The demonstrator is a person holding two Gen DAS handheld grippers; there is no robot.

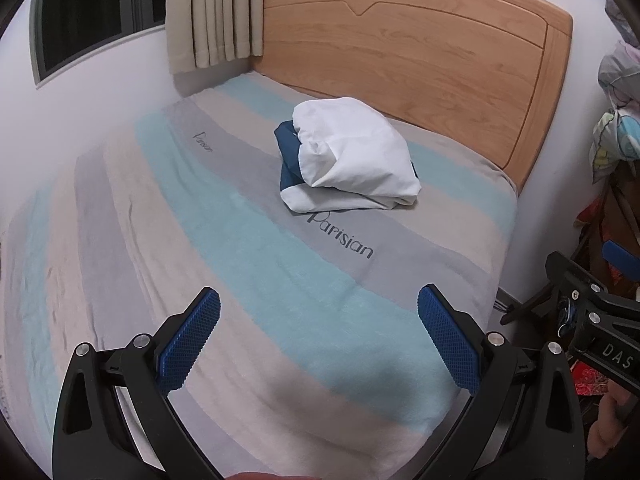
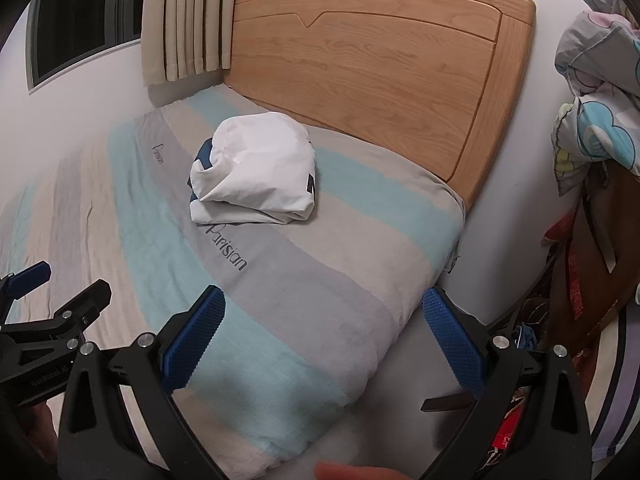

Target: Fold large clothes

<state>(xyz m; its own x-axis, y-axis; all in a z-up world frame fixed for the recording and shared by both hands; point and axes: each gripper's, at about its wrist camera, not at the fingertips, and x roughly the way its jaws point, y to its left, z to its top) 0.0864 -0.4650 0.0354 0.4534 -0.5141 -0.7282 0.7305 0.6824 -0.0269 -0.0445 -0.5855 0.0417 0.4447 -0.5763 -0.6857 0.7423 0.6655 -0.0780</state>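
A white and dark blue garment (image 1: 348,156) (image 2: 256,176) lies folded in a thick bundle on the striped bed cover, close to the wooden headboard. My left gripper (image 1: 318,304) hangs open over the near part of the bed, far short of the bundle, with nothing between its blue pads (image 1: 188,344). My right gripper (image 2: 322,304) is open too, above the bed's right edge, and holds nothing. The left wrist view catches the right gripper's body (image 1: 592,320) at the far right. The right wrist view has the left gripper's body (image 2: 52,320) at the lower left.
The bed cover (image 1: 248,240) has grey, beige and light blue stripes with "Parisian" lettering. Behind it stand a wooden headboard (image 1: 408,52), a beige curtain (image 1: 212,12) and a dark window (image 1: 92,12). Patterned bedding and clothes (image 2: 592,100) pile up at the right, beside the bed.
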